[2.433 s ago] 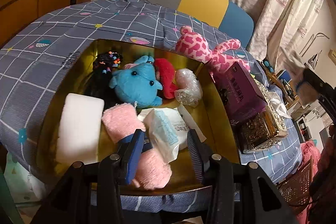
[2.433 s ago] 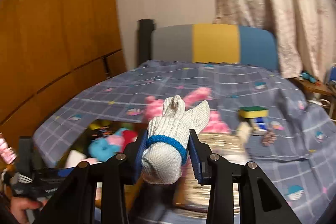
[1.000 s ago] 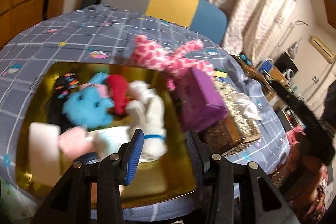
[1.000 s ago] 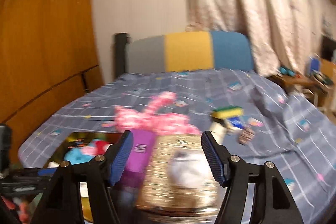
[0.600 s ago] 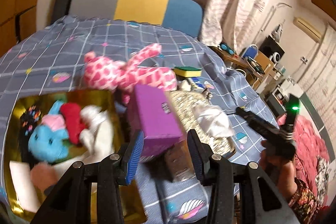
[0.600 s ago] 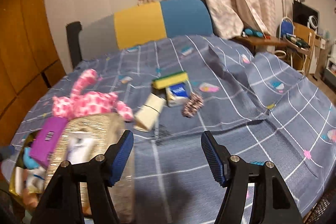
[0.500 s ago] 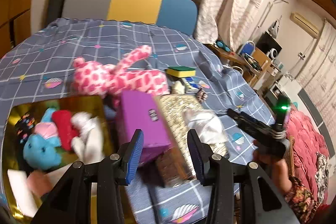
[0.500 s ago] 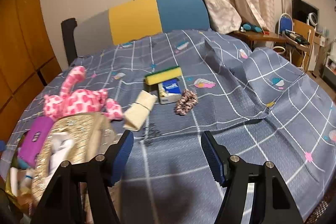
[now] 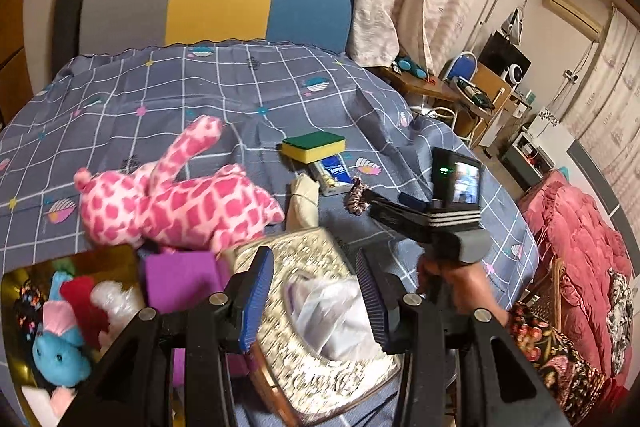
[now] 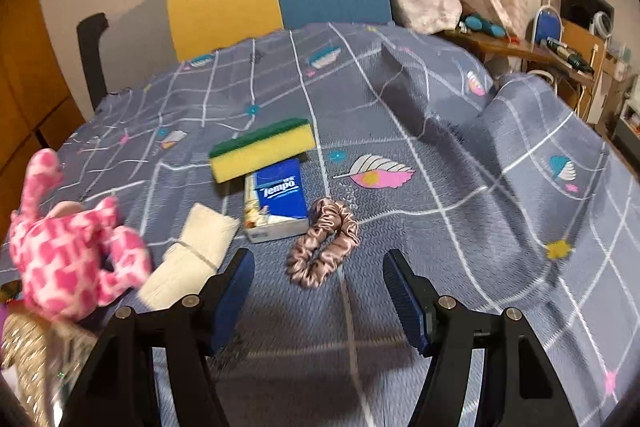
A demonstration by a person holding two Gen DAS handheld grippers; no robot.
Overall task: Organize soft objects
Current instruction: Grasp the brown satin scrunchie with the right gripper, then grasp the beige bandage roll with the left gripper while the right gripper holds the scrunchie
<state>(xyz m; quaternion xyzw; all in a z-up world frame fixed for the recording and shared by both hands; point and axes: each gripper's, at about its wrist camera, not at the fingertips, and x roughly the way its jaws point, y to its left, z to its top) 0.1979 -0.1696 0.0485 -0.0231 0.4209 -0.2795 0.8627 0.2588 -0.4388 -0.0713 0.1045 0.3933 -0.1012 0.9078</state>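
- The right gripper (image 10: 318,301) is hanging over the bed (image 10: 460,187) with its jaws standing open and nothing between them; the pink scrunchie (image 10: 325,242) is lying just beyond them, so the step in hand looks like fetching the next soft thing.
- The left gripper (image 9: 314,301) is hovering over the glittery box (image 9: 320,359) with its jaws also apart and gripping nothing; a white bag (image 9: 334,311) is resting on that box below them.
- Soft things not yet put away are lying on the bedspread: the scrunchie is touching the tissue pack (image 10: 278,201), the sponge (image 10: 262,149) is lying just behind the pack, a cream cloth (image 10: 192,255) is beside it, and the pink plush toy (image 9: 172,199) is sprawling near the gold bin (image 9: 100,255).
- The bin is already holding a blue plush (image 9: 60,347) and other soft bits.
- Next, I judge, the right jaws need lowering around the scrunchie, closing gently so the pack is not dragged, then carrying it across to the bin.
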